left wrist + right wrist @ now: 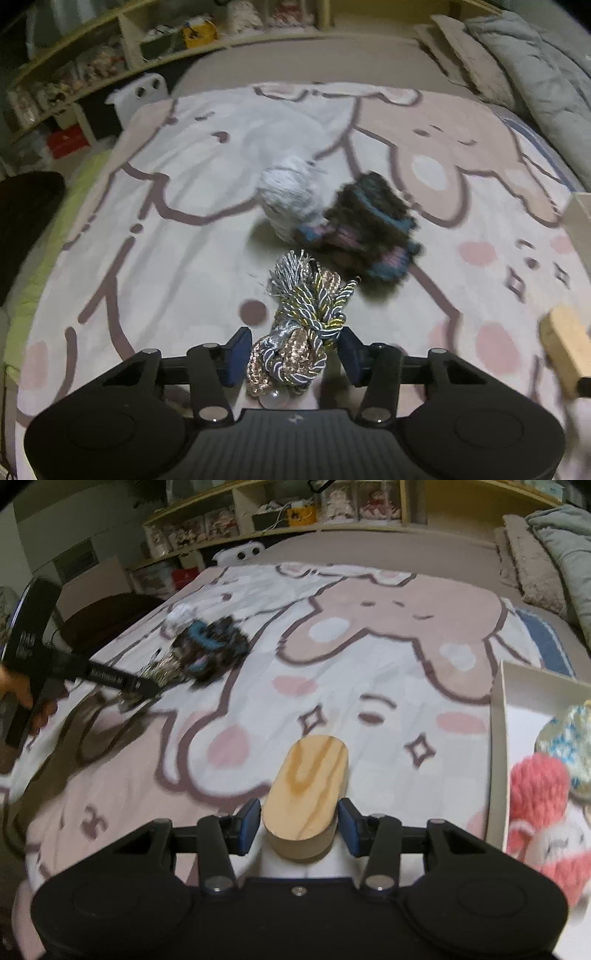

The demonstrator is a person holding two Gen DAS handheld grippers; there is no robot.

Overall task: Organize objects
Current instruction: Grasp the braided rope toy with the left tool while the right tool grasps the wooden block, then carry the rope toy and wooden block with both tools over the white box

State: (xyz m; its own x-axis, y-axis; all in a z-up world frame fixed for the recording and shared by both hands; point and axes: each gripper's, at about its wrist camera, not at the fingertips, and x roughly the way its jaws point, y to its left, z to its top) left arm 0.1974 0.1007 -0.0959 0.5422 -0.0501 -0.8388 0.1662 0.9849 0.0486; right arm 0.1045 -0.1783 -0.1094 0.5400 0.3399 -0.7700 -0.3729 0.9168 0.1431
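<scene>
- The left gripper (292, 355) has its pads either side of a bundle of twisted cord (304, 325), gold, silver and grey with a tassel end. The near pad touches it, but there's a sliver of gap at the other, so honestly can't tell if it's pinched yet or just straddled.
- Just ahead of that claw, a dark fuzzy knit piece (369, 230) with blue and pink edges, and a pale grey yarn ball (286, 192) touching its left side. Both look untouched and still loose on the cartoon blanket (184, 229).
- The right gripper (298, 827) is clamped on an oval wooden block (306, 794), which sticks out forward between the pads, above the blanket.
- Off to that claw's right sits a white box (498, 746) with stuff already in it: a red yarn ball (537, 790), a blue-and-cream knit thing (569, 742), and something pink-and-white below that's too blurry to name.
- So roughly halfway, going by the pictures: three-ish things boxed, one block probably heading there, the cord being picked up, two knit bits left to go.
- Both views are smeary, so fine contact is a guess.
</scene>
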